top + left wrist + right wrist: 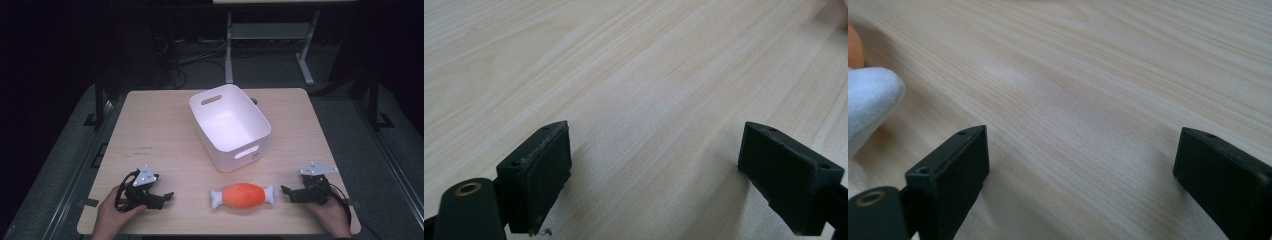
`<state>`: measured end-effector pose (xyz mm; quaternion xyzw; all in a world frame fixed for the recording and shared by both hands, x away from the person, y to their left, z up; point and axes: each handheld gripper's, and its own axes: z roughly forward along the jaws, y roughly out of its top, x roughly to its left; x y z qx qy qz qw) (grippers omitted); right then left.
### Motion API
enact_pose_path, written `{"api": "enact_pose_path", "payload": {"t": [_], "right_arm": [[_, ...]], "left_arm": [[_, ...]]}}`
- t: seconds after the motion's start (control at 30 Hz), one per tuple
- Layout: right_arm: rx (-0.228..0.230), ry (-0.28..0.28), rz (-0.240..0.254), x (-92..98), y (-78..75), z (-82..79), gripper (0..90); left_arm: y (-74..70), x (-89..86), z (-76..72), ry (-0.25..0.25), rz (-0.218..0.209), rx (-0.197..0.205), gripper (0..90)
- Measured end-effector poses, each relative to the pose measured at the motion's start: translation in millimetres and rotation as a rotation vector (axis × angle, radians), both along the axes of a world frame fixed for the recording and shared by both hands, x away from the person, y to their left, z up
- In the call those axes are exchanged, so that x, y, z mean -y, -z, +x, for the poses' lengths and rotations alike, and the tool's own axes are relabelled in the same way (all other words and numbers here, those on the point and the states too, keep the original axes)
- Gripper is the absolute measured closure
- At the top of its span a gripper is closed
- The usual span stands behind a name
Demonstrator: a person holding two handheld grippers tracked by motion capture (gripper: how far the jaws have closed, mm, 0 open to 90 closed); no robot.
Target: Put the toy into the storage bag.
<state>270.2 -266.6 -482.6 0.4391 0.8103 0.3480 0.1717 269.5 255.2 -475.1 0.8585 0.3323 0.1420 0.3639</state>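
Observation:
An orange plush toy (243, 196) with white bone-shaped ends lies near the front edge of the wooden table (160, 130), between my two grippers. My left gripper (167, 197) rests on the table to the toy's left, held in a hand, pointing at the toy. In the left gripper view its jaws stand wide apart with bare wood between them (654, 165). To the toy's right sits my right gripper (285, 191), open, close to the toy's white end. That white end (868, 100) shows at the left edge of the right gripper view, beside the jaws (1080, 170), not between them.
A white plastic bin (229, 125) with handle cut-outs stands empty behind the toy, at the table's middle. Beyond the table are a grey floor, cables and a metal stand (270, 35). The table's left half is bare wood.

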Motion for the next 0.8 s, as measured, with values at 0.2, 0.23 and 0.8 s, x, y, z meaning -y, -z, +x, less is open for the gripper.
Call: {"api": "enact_pose_path", "payload": {"t": [0.2,0.23,0.8], "right_arm": [[0.003,-0.012,0.003,1.6,-2.3,-0.7,18.2],[0.004,-0.021,0.006,1.7,-3.2,-0.4,23.4],[-0.038,-0.222,0.009,-20.8,-18.2,11.2,89.6]], "left_arm": [[-0.1,0.1,0.4,0.0,0.003,0.001,12.8],[-0.1,0.0,0.4,0.0,0.003,0.001,12.8],[0.0,0.6,0.8,-0.006,0.001,0.002,12.8]]}}
